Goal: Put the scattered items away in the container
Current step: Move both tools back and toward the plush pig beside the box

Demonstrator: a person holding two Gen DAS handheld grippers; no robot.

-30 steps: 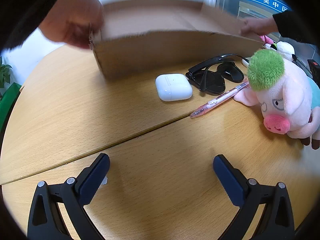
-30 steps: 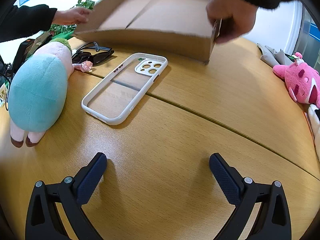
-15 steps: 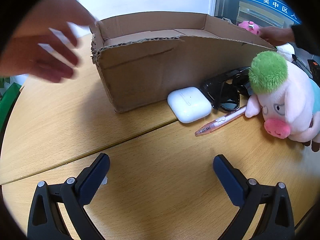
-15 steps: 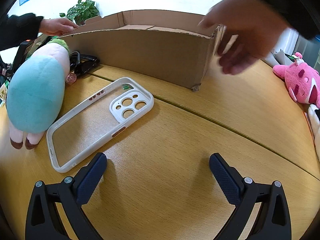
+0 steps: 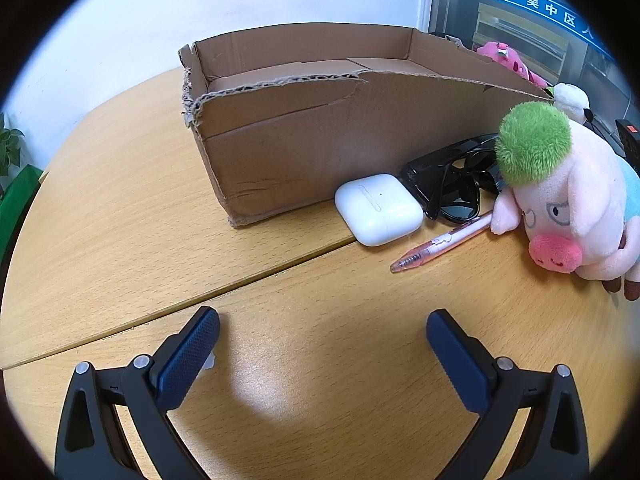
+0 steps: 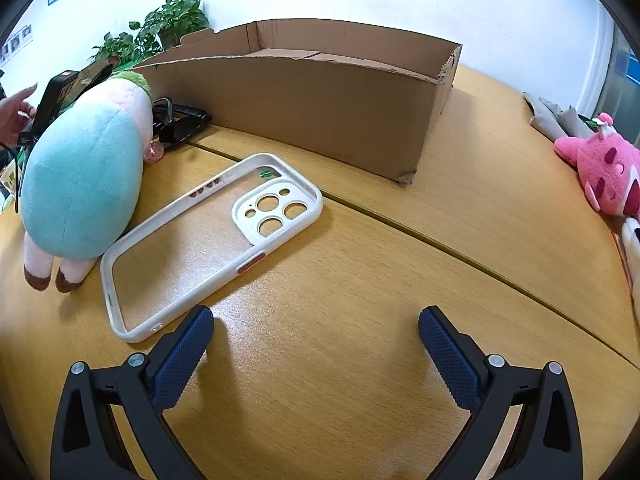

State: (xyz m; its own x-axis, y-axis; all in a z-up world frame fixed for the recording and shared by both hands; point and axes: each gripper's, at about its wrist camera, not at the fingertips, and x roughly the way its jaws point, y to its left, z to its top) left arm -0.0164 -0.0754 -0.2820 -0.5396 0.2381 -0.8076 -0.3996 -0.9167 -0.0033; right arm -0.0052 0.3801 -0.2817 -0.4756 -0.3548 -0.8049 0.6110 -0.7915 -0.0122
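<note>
Since 0.5 s ago the blurred hands have left both views, and the cardboard box (image 5: pixel 304 148) sits alone on the wooden table (image 5: pixel 120 216).

Nearest us in the left wrist view, our left gripper (image 5: pixel 322 330) has its fingers spread wide w/ nothing between them, over bare wood. Beyond, the white earbud case (image 5: pixel 378 209) lies just beside the box's front wall, black sunglasses (image 5: pixel 452 188) next to it, a pink pen (image 5: pixel 440 246) in front, and the pig plush (image 5: pixel 560 200) at right.

In the right wrist view, our right gripper (image 6: pixel 316 332) is likewise wide apart and empty. Its left finger (image 6: pixel 182 358) is just beside the corner of the white phone case (image 6: pixel 200 240), which lies flat, apart from the box. Farther out: the box's long wall, a potted plant (image 6: pixel 160 28), a pink plush (image 6: pixel 604 164) far right.
</note>
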